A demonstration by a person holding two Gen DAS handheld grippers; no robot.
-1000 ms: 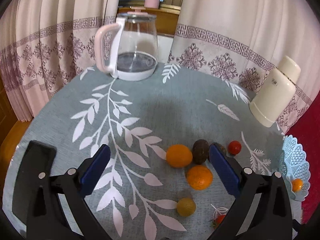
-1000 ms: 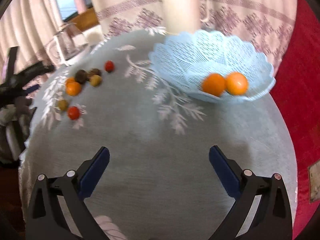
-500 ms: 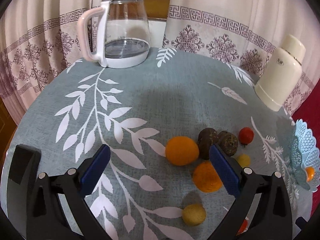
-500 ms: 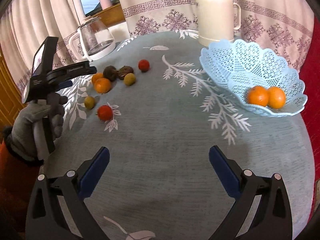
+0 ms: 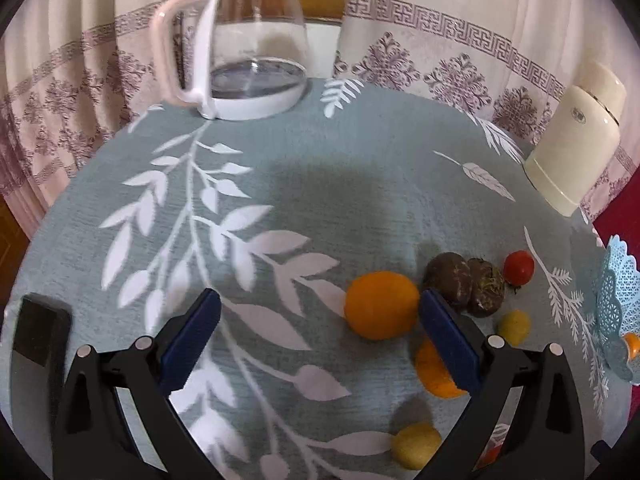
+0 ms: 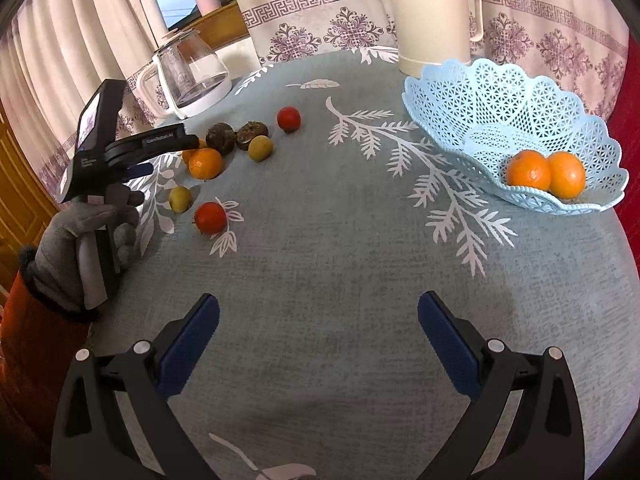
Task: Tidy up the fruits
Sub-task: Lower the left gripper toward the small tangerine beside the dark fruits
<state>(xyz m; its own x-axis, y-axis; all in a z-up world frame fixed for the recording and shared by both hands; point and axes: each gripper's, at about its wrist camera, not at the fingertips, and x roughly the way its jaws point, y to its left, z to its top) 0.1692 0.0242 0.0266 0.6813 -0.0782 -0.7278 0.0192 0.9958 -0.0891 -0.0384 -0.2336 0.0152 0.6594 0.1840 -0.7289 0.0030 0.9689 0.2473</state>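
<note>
Glass kettle (image 5: 256,44), cream flask (image 5: 576,140), curtains (image 5: 440,20)

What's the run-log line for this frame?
phase: approach | left gripper: open, over loose fruit near orange | right gripper: open, empty, above tablecloth | basket: two oranges | rest of fruit on table

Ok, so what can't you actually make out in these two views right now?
- Left wrist view: a second orange is half covered by the left gripper's right finger.
- Left wrist view: a red fruit near the bottom edge shows only as a sliver behind that finger's arm.
- Left wrist view: the blue basket is cut off by the lens edge.
- Right wrist view: the far orange hides behind the left gripper's finger.
</note>
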